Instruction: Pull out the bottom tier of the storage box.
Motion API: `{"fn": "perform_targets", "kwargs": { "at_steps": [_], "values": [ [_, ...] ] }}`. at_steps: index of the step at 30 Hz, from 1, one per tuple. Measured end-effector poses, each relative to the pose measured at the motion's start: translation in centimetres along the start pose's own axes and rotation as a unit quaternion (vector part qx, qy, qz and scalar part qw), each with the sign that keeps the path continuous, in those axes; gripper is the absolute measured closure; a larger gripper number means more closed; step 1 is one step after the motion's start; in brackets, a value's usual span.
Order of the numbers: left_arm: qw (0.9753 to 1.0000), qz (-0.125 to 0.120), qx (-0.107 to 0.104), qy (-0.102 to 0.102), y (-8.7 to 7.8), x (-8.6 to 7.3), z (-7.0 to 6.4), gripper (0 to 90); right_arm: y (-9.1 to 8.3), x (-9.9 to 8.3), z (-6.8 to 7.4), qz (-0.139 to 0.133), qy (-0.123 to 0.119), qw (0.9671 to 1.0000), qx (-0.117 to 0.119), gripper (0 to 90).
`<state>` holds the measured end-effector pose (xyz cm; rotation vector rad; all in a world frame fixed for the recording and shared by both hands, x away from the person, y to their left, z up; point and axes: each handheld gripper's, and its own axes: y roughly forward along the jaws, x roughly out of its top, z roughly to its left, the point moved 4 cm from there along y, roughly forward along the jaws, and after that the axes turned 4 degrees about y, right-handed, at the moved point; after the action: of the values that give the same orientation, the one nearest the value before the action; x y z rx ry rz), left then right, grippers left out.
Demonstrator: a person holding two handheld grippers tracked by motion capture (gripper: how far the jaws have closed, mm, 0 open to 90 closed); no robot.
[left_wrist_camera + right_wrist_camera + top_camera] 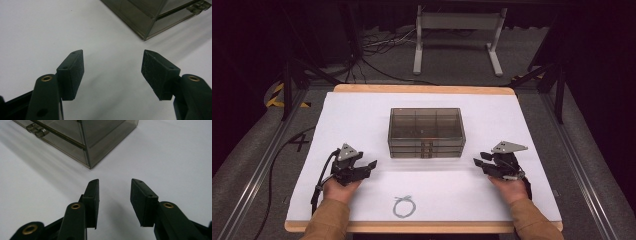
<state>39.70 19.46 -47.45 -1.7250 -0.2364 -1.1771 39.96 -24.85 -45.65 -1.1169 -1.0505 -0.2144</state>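
Two spread, empty tools, left hand-held gripper [371, 164] and right hand-held gripper [478, 160], flank the smoky translucent plastic compartment box [426, 132] mid-counter [362, 115]; approach its front latches squarely, both sides together.

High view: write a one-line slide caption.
Two open grippers, left and right, flank a smoky compartment box; cable loop nearby.

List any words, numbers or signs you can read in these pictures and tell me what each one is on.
"4": a dark mark on the grey floor left of the table.
No lettering can be made out on the smoky plastic box, the left gripper or the right gripper.
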Motion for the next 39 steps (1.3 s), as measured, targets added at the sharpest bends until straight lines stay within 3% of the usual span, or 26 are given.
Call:
{"fn": "perform_targets", "kwargs": {
  "at_steps": [2,9,19,39],
  "values": [
    [1.0,0.0,0.001,0.002,0.0,0.0,-0.1,35.4,-0.3,0.1,0.2,0.0,-0.009,1.0,0.001,59.7],
    [1.0,-0.003,-0.003,0.004,0.1,0.1,-0.1,36.9,-0.5,0.2,0.5,-0.002,-0.008,0.9999,0.01,60.7],
    [1.0,-0.004,-0.005,0.006,0.1,0.1,-0.2,37.2,-0.1,0.9,3.0,-0.006,-0.032,0.9987,0.039,61.1],
    [0.9999,-0.002,-0.004,0.01,0.1,0.1,-0.3,37.3,1.8,1.2,6.8,-0.006,-0.054,0.9939,0.096,56.7]
  ]
}}
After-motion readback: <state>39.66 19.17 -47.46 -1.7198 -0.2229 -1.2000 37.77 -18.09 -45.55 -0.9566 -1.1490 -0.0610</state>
